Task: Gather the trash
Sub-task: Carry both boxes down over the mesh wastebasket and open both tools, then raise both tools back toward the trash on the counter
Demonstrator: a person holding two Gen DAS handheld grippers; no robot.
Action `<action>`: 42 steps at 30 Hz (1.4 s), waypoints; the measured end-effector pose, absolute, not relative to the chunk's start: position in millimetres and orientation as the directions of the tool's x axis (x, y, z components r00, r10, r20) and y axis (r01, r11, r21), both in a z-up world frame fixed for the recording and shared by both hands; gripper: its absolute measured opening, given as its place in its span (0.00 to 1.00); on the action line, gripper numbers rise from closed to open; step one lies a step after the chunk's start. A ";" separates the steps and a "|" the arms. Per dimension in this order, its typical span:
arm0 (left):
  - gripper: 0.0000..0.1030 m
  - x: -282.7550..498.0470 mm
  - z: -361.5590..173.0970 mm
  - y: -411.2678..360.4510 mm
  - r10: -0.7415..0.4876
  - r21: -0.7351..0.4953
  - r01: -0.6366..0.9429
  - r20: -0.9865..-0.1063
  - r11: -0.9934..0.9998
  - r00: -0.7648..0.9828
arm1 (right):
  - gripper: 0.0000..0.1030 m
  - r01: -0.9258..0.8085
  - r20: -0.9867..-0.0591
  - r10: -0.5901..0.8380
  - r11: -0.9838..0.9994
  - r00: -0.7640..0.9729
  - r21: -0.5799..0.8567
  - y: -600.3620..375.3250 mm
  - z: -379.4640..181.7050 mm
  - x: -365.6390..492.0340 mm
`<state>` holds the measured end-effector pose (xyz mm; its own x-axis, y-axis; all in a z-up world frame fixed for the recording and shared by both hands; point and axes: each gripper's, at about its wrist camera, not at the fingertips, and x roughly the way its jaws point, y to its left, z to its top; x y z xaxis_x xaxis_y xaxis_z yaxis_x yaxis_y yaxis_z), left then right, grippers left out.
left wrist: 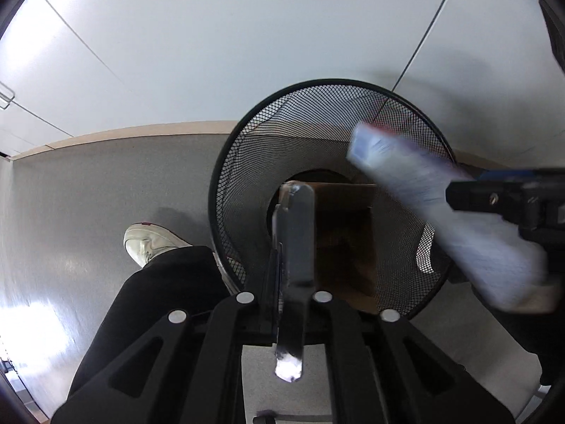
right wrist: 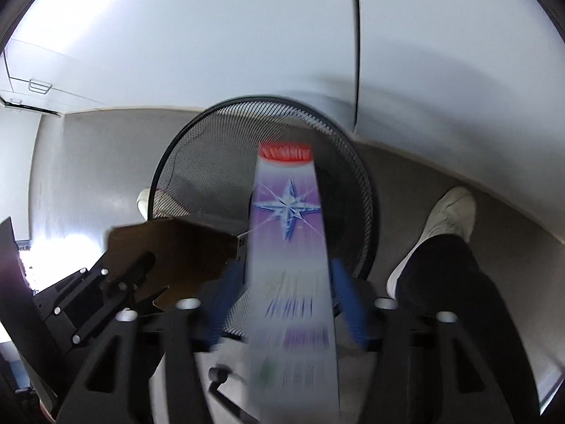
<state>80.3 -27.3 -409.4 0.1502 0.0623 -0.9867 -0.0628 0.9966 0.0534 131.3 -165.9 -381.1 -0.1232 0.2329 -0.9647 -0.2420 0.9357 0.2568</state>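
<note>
Both loads aimed into mesh wastebasket [left wrist: 317,141], frame centre: left gripper [left wrist: 293,233] clamps cardboard piece [left wrist: 344,233], right gripper [right wrist: 289,279] clamps toothpaste box [right wrist: 289,247], ready to drop.

The left gripper [left wrist: 295,208] points steeply down, its fingers pressed together on a brown cardboard piece [left wrist: 344,233], while the right gripper [right wrist: 289,282], beside it and angled down too, clamps a long purple box [right wrist: 287,247] between blue fingers [right wrist: 348,300].
</note>
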 end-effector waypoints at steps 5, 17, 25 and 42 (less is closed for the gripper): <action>0.82 84.7 -406.6 -35.4 0.094 0.085 -0.060 -0.980 0.995 0.173 | 0.89 -0.234 -0.971 0.228 0.943 -0.068 0.238 -177.0 -365.9 138.0; 0.96 73.6 -353.3 -21.0 0.084 0.055 -0.115 -0.959 0.992 0.270 | 0.97 -0.305 -0.966 0.200 0.941 0.165 0.143 -197.0 -281.2 107.8; 0.96 40.4 -252.4 -12.0 0.124 0.065 -0.149 -0.892 0.987 0.435 | 0.97 -0.399 -0.916 0.269 0.907 0.298 0.137 -197.4 -177.9 59.9; 0.96 6.6 -10.7 -29.3 0.152 0.088 -0.126 -0.691 0.988 0.707 | 0.97 -0.440 -0.785 0.403 0.878 0.470 0.187 -242.2 56.2 29.5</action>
